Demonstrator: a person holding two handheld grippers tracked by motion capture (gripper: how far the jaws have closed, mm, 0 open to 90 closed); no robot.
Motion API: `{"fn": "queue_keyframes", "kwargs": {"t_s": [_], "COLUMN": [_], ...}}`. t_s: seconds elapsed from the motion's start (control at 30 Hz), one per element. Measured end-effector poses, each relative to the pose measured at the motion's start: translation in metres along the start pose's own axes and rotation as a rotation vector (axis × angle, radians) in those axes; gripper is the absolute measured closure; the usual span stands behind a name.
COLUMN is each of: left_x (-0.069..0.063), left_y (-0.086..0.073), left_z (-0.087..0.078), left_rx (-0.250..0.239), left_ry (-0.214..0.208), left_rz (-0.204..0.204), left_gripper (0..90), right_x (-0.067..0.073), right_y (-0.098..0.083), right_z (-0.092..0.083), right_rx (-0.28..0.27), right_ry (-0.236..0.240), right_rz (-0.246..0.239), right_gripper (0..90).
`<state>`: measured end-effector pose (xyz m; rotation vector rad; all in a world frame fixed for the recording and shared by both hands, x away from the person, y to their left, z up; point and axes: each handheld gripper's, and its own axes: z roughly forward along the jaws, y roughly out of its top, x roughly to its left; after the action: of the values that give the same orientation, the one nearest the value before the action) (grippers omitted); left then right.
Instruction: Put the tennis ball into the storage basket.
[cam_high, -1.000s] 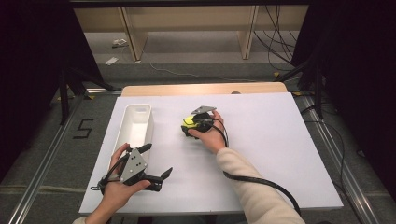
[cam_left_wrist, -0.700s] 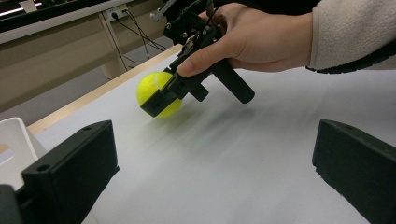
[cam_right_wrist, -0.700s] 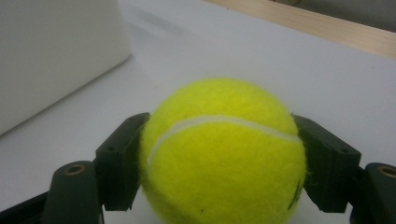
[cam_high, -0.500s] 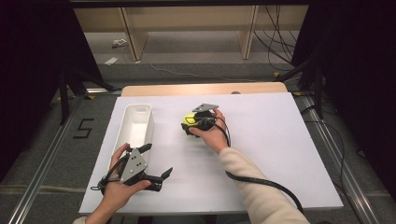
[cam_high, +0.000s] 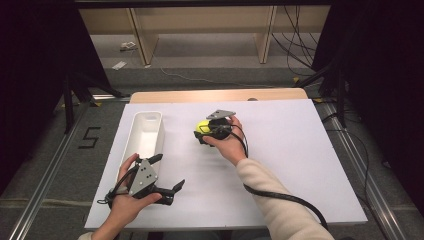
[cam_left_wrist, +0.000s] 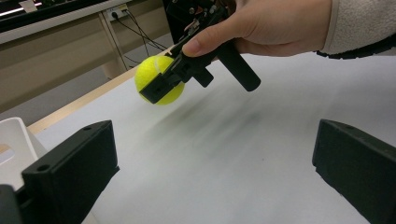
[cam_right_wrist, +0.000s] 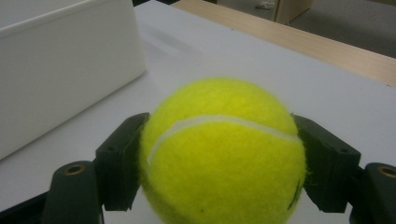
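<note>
Yellow tennis ball (cam_right_wrist: 223, 151) pinched between both jaws of right gripper (cam_high: 207, 131), held just above the white table sheet (cam_high: 300, 160), near white tray (cam_high: 146, 134). Left gripper (cam_high: 167, 172) at near table edge, jaws spread wide, nothing between them.

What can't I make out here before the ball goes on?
- Bin inside: in the right gripper view its near wall hides it; the left gripper view's edge crops it.
- Ball underside: cut off by the right gripper view's bottom edge.
- Right gripper fingers: too small in the high view.
</note>
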<state>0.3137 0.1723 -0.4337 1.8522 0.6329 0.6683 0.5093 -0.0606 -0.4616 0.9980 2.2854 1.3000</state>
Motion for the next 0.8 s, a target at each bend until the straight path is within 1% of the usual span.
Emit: {"fn": "queue_keyframes", "kwargs": {"t_s": [0.8], "left_x": [0.000], "left_y": [0.000], "left_z": [0.000], "left_rx": [0.001], "left_ry": [0.000], "left_rz": [0.002], "left_gripper": [0.0], "right_x": [0.009], "right_y": [0.009], "right_z": [-0.013], "right_rx": [-0.021], "right_ry": [0.012], "right_rz": [-0.018], "right_gripper": [26.5]}}
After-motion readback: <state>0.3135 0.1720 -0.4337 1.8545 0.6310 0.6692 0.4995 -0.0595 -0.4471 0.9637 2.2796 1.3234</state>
